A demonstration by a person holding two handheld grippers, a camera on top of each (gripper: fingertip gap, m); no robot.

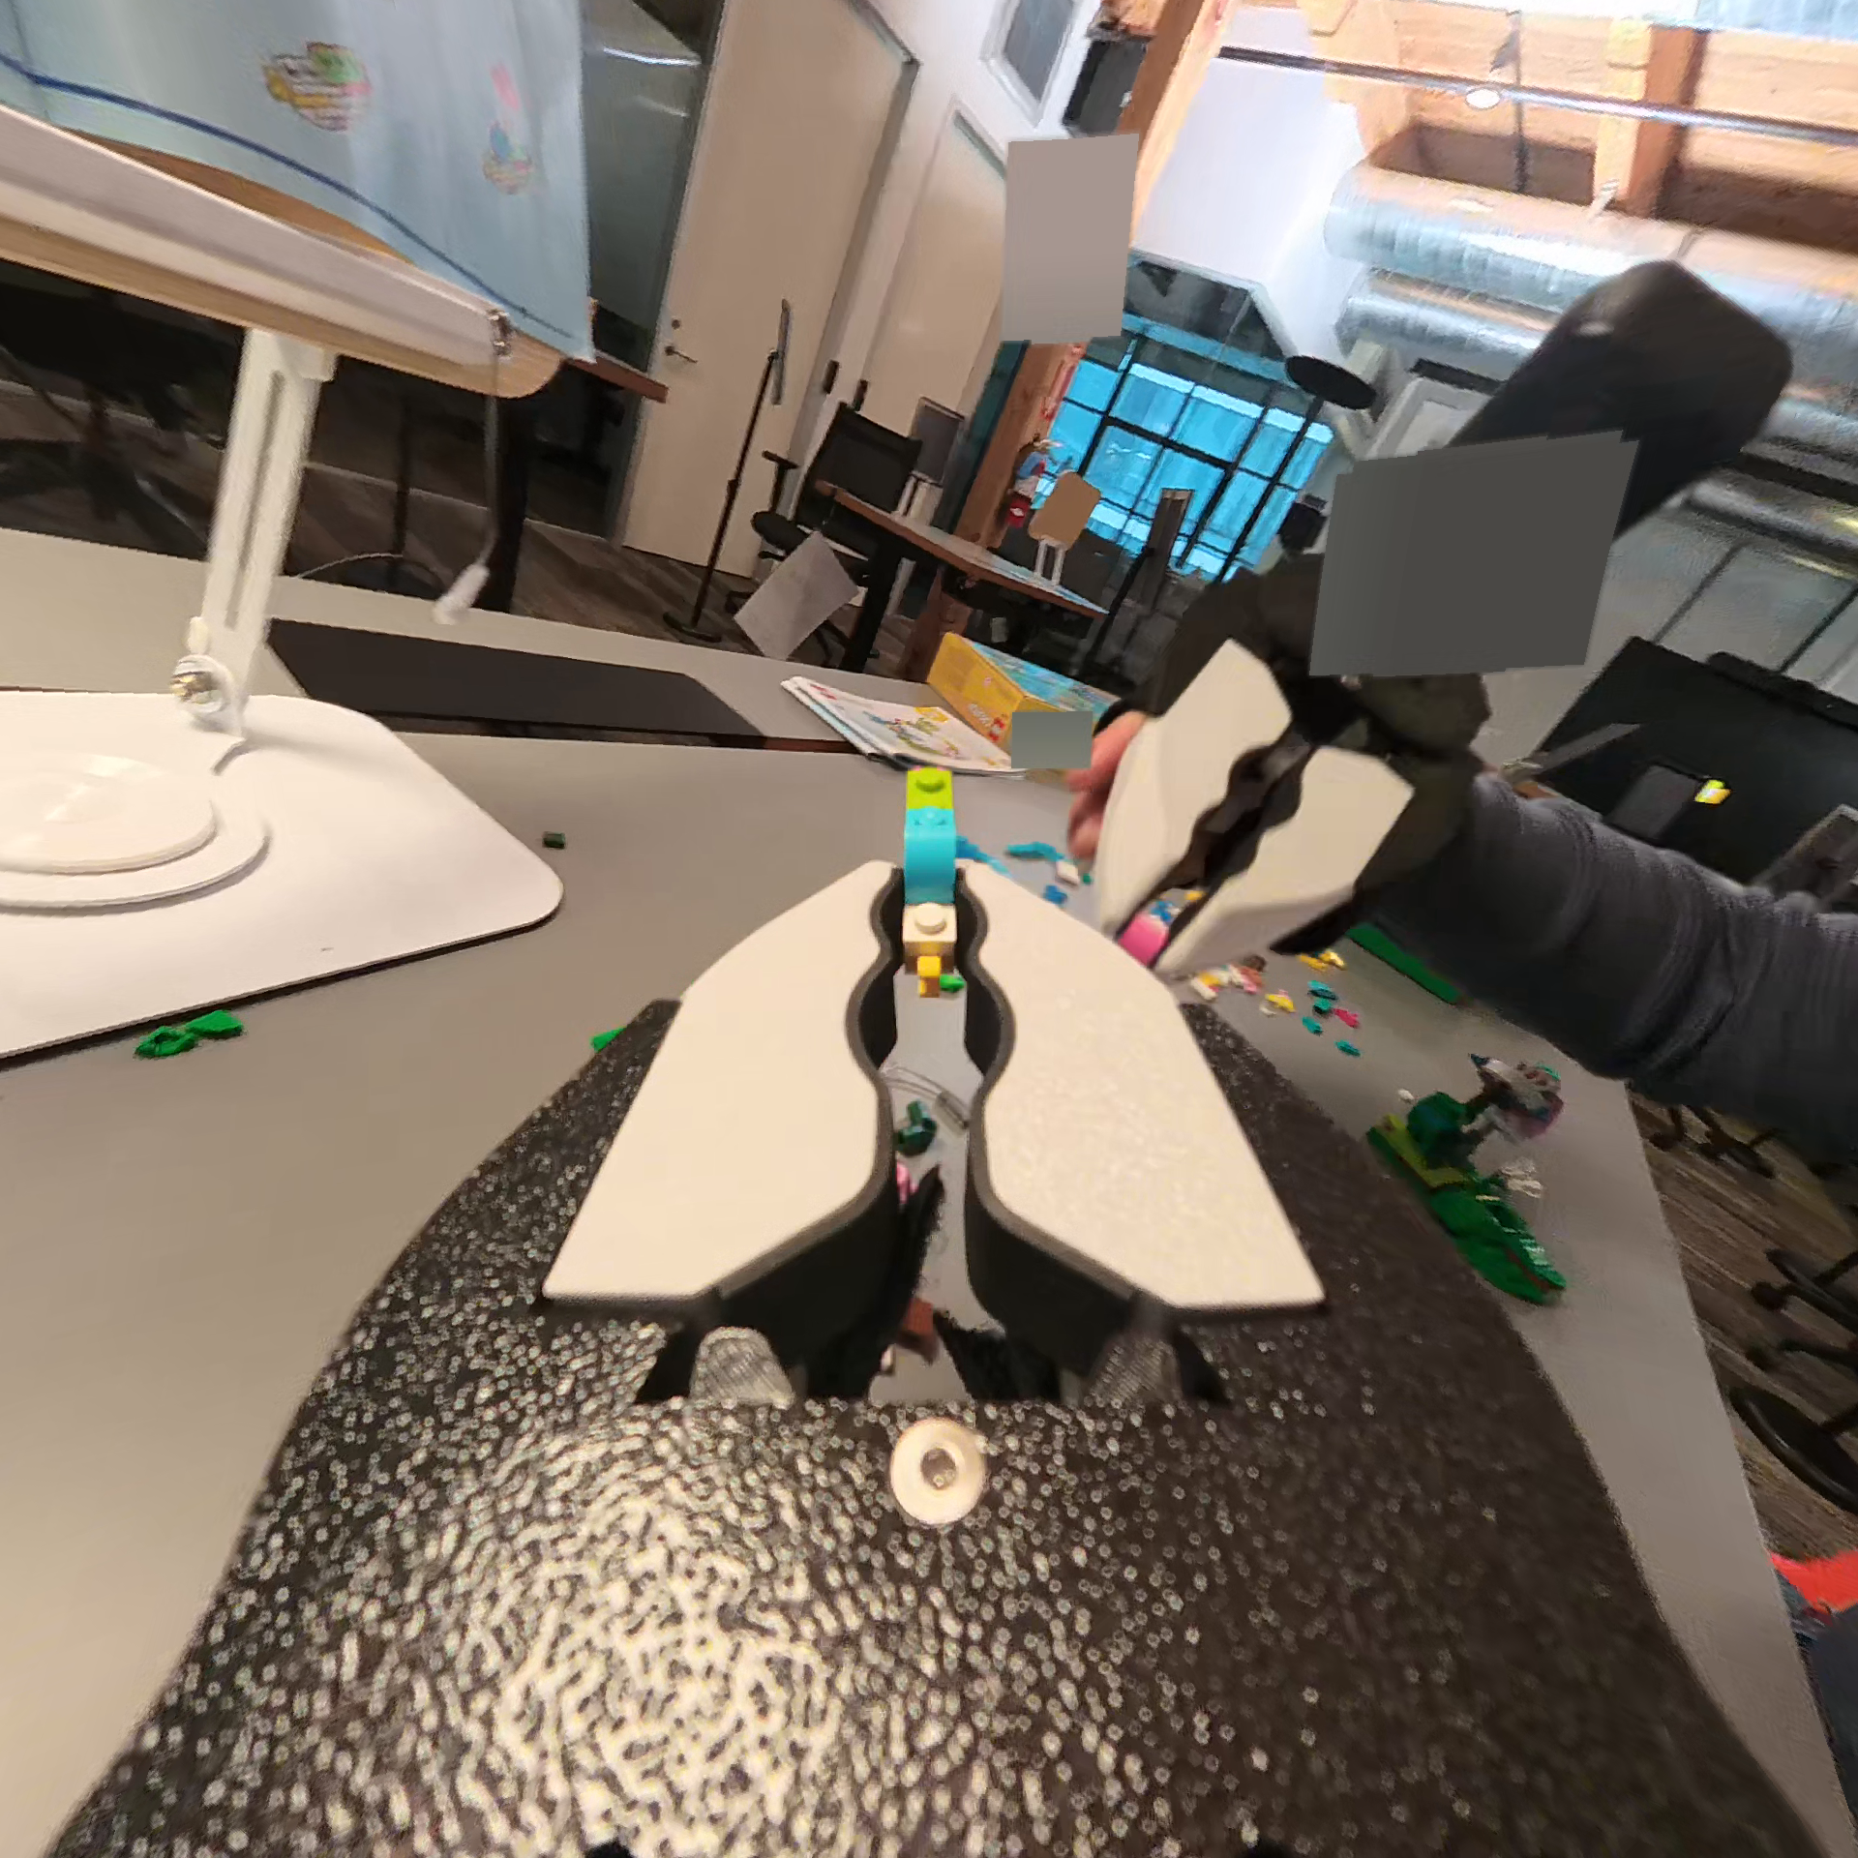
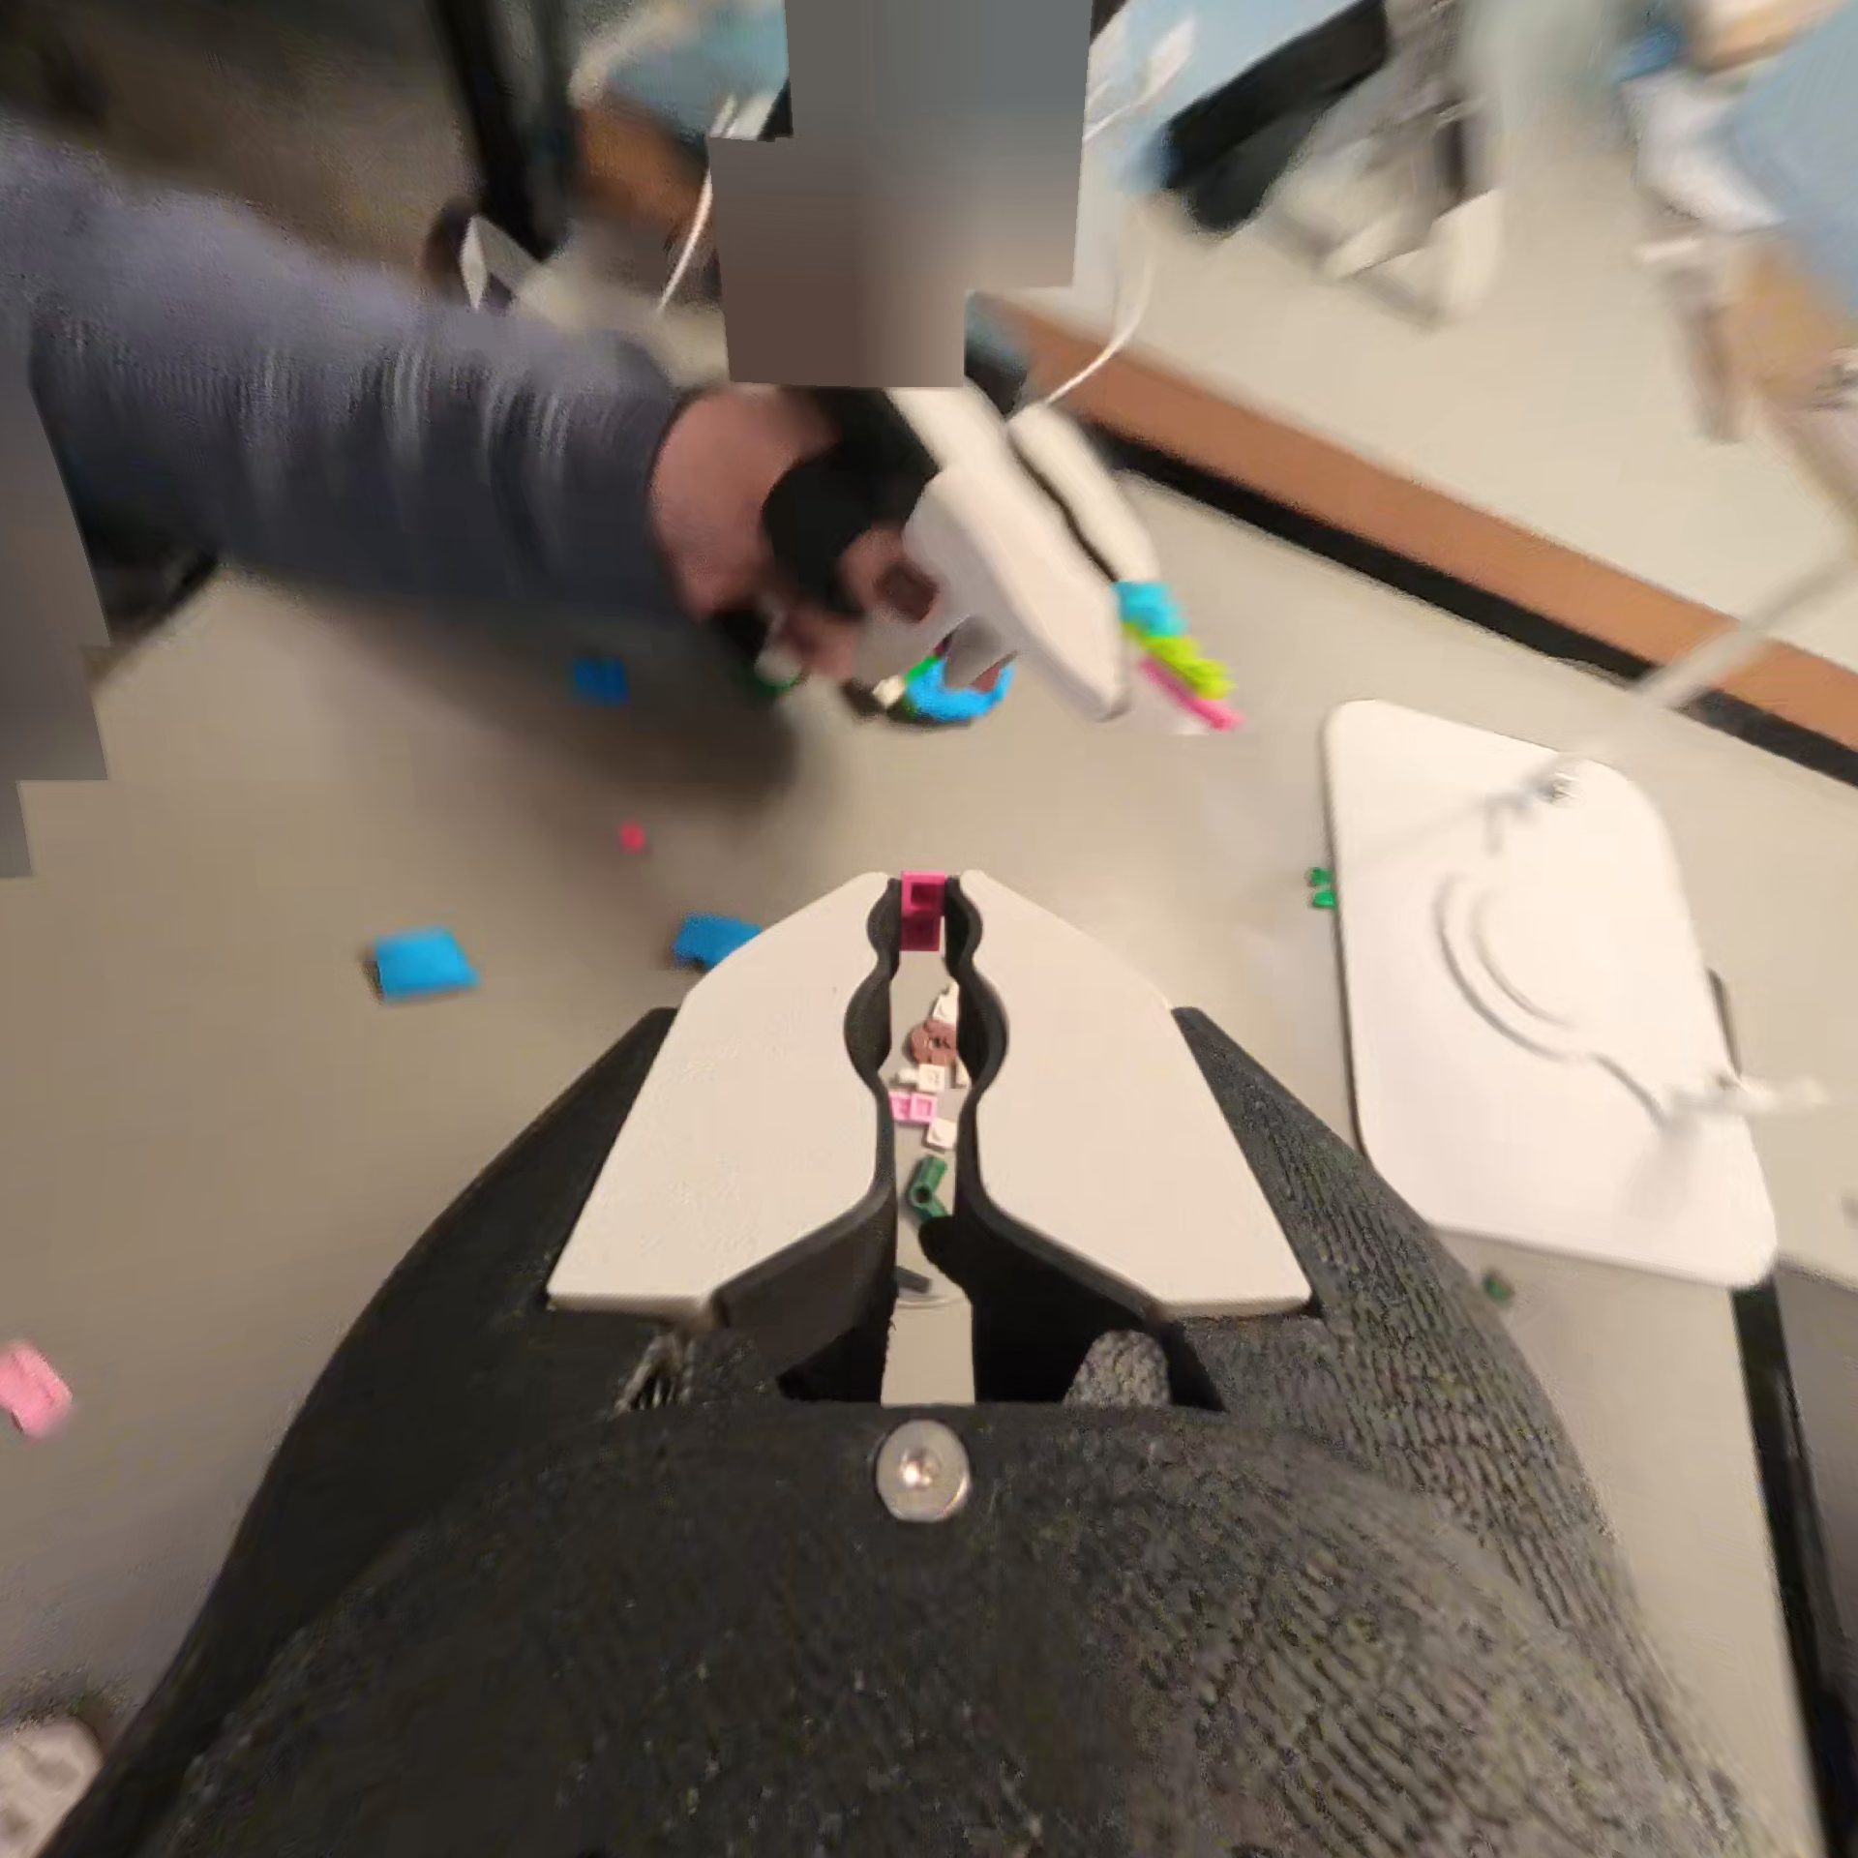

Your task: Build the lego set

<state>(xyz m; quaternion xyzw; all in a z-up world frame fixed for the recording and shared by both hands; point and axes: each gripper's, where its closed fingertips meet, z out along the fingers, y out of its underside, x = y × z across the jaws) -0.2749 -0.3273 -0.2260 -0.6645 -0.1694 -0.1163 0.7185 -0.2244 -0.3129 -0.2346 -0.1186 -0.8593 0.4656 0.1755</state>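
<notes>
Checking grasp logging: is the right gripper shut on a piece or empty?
Shut on a piece: the right gripper pinches a magenta brick between its fingertips, held above the grey table.

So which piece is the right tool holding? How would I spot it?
Start at the grey table and find the right tool, the one with two white fingers. Pinched at their very tips is a small pink brick. Unlike the loose blue pieces lying flat nearby, it is deep pink and held up off the table.
</notes>
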